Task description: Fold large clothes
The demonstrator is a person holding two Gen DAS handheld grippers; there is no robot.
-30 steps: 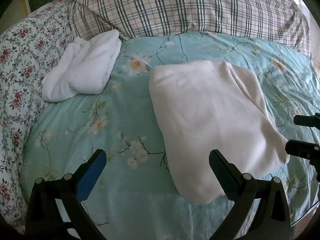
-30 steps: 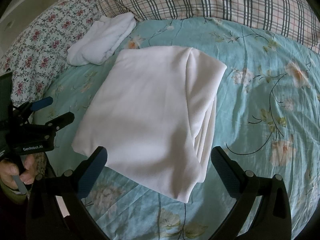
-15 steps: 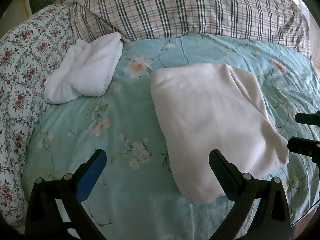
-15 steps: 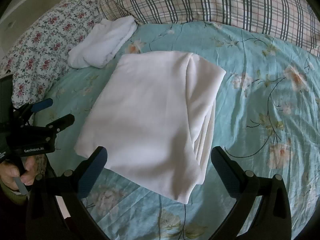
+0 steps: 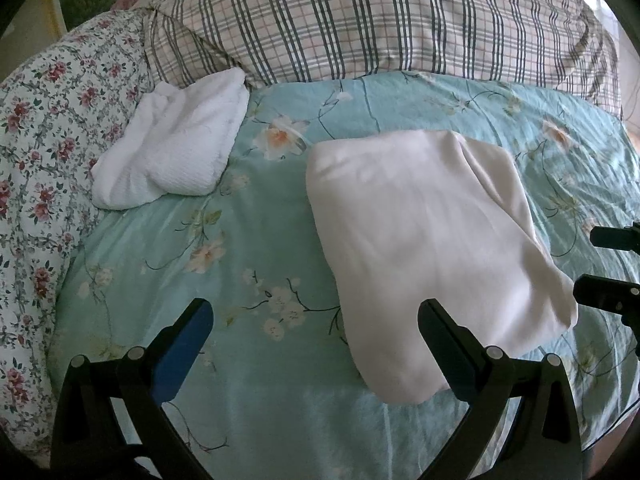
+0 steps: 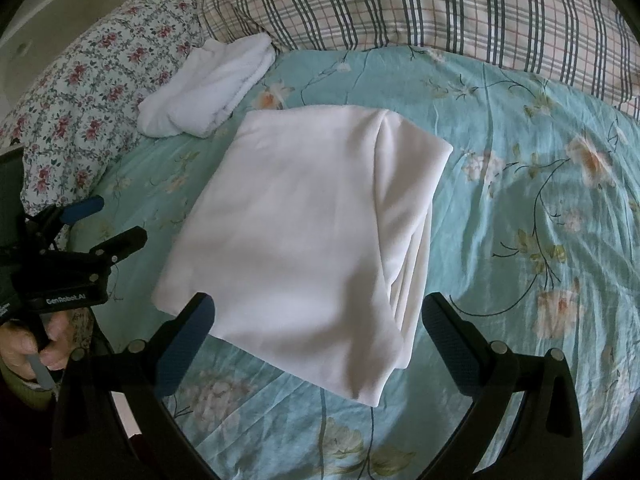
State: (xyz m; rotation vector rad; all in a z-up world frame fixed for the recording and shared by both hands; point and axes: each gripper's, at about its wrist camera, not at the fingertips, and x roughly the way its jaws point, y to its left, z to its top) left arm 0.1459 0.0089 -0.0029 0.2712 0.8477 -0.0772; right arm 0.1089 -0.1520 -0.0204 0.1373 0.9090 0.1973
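The white garment lies folded into a rough rectangle on the teal floral bedspread, near the middle of the bed and apart from the smaller white towel bundle that rests against the floral pillow and the plaid pillow. Stacked edges show along the garment's right side in the right wrist view; how many layers there are cannot be told.

The left gripper hangs above the bedspread with jaws wide and nothing between them, its right finger just over the garment's near left corner. The right gripper likewise stands wide and empty over the garment's near edge.

Assessment: the fabric looks thin, soft and limp, light in weight and probably smooth enough for layers to slide apart. It will sag if lifted from one point. The soundest hold is at the two near corners, pinching all layers together, one gripper per corner.
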